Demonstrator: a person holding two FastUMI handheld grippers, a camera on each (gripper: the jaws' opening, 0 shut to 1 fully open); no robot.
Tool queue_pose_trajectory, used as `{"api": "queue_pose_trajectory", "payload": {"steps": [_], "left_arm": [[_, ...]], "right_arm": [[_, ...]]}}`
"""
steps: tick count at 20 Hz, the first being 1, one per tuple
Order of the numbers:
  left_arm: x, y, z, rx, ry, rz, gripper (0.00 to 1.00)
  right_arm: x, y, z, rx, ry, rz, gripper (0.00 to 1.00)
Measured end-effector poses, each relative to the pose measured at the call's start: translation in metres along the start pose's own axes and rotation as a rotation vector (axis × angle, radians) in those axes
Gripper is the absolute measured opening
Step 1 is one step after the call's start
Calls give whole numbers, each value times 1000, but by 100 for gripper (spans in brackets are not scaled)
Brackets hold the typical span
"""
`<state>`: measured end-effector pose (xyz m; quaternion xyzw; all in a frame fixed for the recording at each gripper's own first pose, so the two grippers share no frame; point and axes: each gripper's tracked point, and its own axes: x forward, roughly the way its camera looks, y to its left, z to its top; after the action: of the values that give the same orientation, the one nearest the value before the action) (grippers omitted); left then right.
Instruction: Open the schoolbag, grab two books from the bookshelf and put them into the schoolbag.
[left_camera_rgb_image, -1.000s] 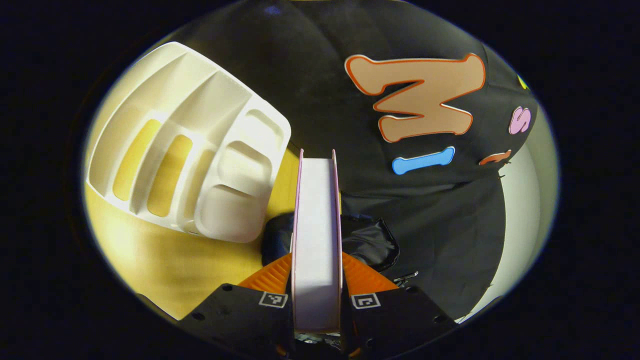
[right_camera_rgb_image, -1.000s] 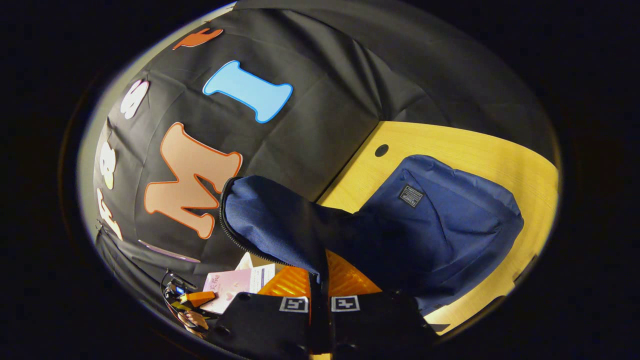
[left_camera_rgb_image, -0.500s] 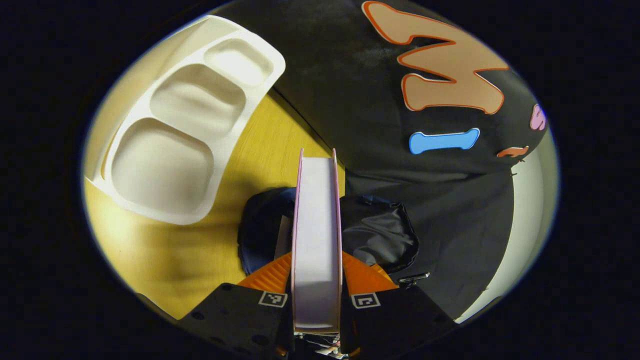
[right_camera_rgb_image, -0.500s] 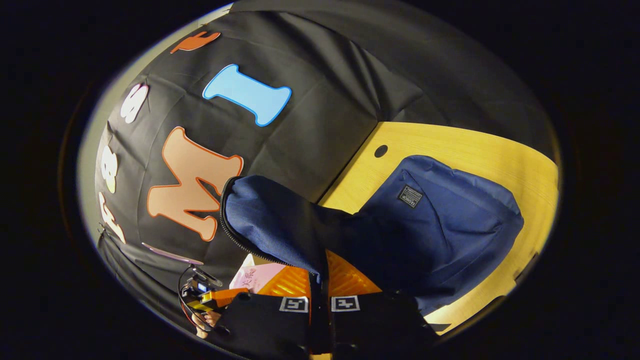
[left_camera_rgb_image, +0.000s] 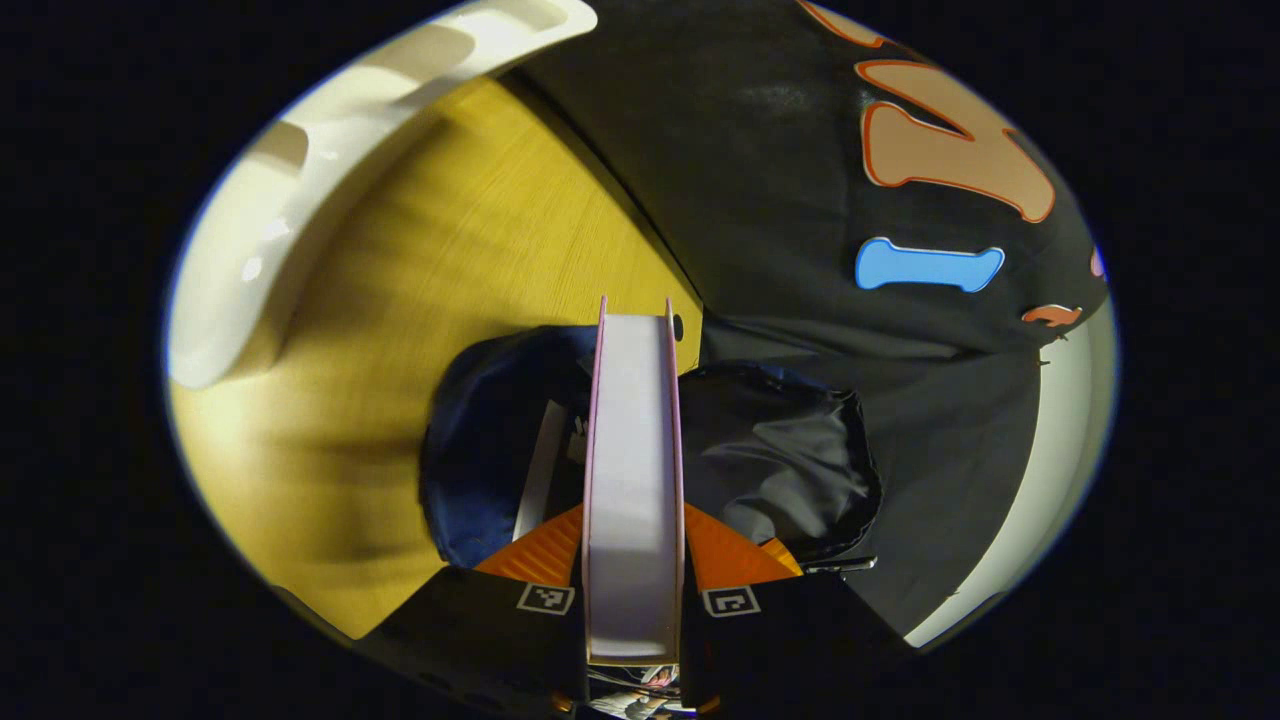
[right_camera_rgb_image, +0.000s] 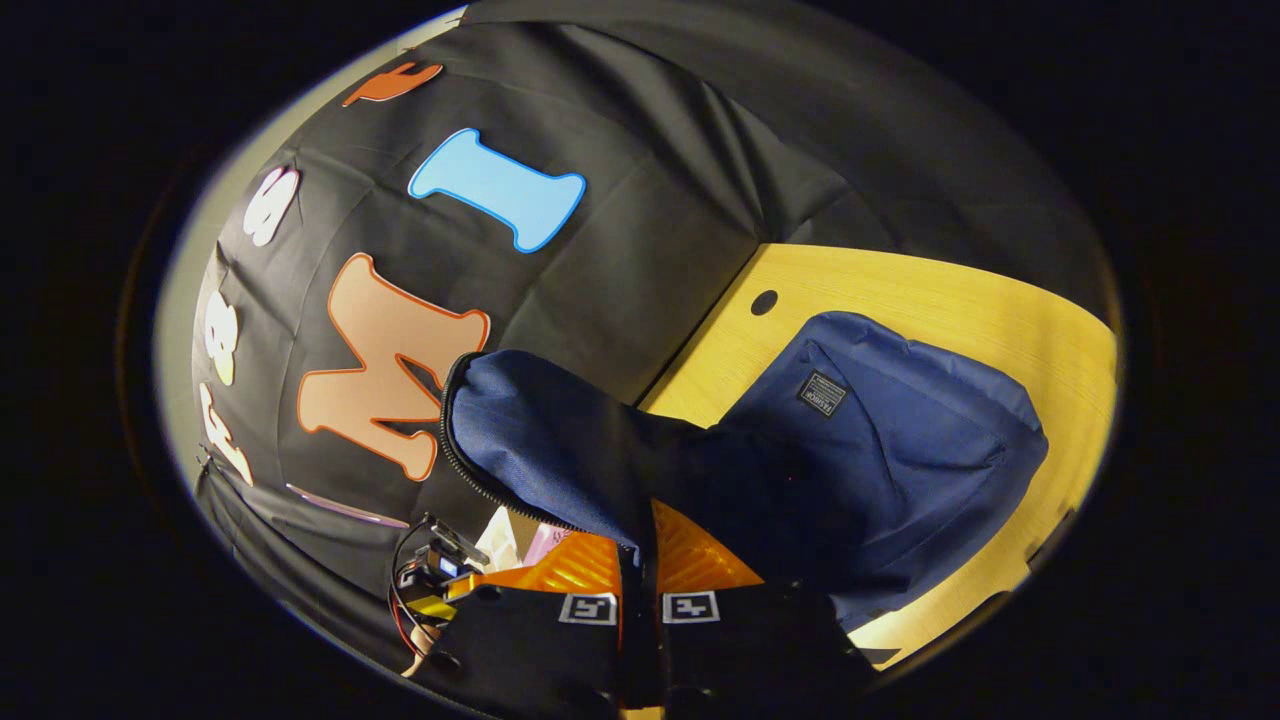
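1. Between the two fingers of the left gripper (left_camera_rgb_image: 634, 560), in the left gripper view, a book (left_camera_rgb_image: 633, 470) stands on edge, its white page block framed by thin pink covers; both fingers press its sides, so the jaws are clamped on it.
2. Beyond the book's far end lies the open mouth of the schoolbag (left_camera_rgb_image: 490, 450), with dark blue fabric on the left and a shiny black lining (left_camera_rgb_image: 780, 460) on the right.
3. Just left of the held book, a second book (left_camera_rgb_image: 540, 480) shows as a pale edge inside the bag opening.
4. Farther out, the yellow wooden table (left_camera_rgb_image: 400, 300) spreads to the left, and a white bookshelf (left_camera_rgb_image: 300, 190) lies at its far left edge.
5. At the bottom of the right gripper view, the right gripper (right_camera_rgb_image: 640, 575) pinches a raised flap of the blue schoolbag (right_camera_rgb_image: 880, 450); the jaws are nearly closed, with only the thin zipped fabric between them.
6. To the left of that grip, the left gripper (right_camera_rgb_image: 440, 590) with its wires sits low by the bag opening.
7. Right of the flap, the bag's body rests on the table (right_camera_rgb_image: 900, 290).
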<state>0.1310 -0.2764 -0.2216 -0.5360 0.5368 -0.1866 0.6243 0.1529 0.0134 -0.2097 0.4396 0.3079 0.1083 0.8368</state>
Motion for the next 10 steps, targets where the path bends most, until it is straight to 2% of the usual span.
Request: {"api": "queue_pose_trajectory", "payload": {"steps": [10], "left_arm": [[54, -9, -32, -47, 29, -58, 34]], "right_arm": [[-1, 2, 3, -15, 8, 24, 3]]}}
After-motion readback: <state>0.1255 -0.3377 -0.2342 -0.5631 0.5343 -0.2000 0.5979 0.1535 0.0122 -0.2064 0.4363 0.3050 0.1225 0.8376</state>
